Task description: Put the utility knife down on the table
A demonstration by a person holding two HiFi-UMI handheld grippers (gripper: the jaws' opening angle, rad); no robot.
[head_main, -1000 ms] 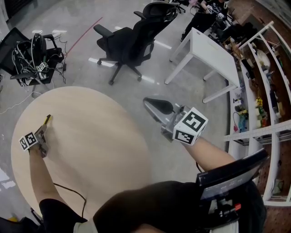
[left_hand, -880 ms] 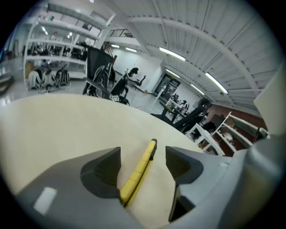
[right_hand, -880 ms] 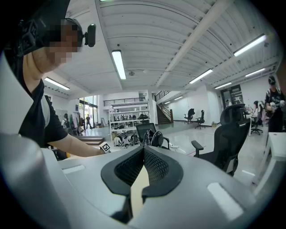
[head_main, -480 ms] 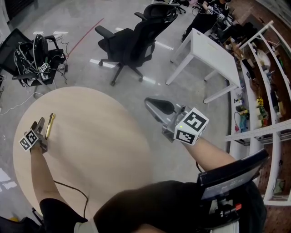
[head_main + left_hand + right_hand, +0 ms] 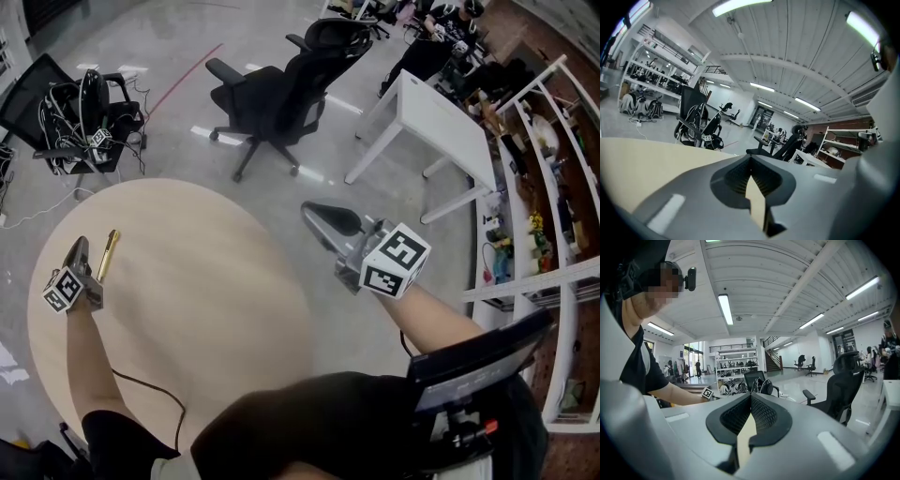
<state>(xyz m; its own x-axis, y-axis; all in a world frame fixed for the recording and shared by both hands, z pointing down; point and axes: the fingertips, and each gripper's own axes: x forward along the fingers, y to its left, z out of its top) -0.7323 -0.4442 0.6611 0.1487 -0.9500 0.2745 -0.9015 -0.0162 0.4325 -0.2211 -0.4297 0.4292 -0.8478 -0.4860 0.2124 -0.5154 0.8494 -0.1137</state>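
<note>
Utility knife (image 5: 109,254): lies flat on the round table (image 5: 206,281) near its far left edge, lengthwise away from the person; yellowish body. No gripper touches it.
Left gripper (image 5: 79,247): just beside the knife on its left and apart from it. Its jaws have just been closing; the left gripper view shows the pads met, with nothing between them.
Right gripper (image 5: 311,214): off the table's right edge, over the floor and well apart from the knife. The right gripper view shows the jaws drawn together and empty.
Done so far: the knife rests on the tabletop and is free of both tools, so by my reading the putting-down itself is finished.
Left to do: probably nothing beyond taking the left tool clear; the head view shows no other item on the table.
Risk: slight. The knife sits close to the rim, and a brush from the left tool could nudge it.
Writing, knife: no brand or lettering legible; too small in the head view.
Writing, marker cube (image 5: 397,260): black-and-white square patterns only, no words; the left tool's cube looks the same.
Writing, elsewhere: none readable.
</note>
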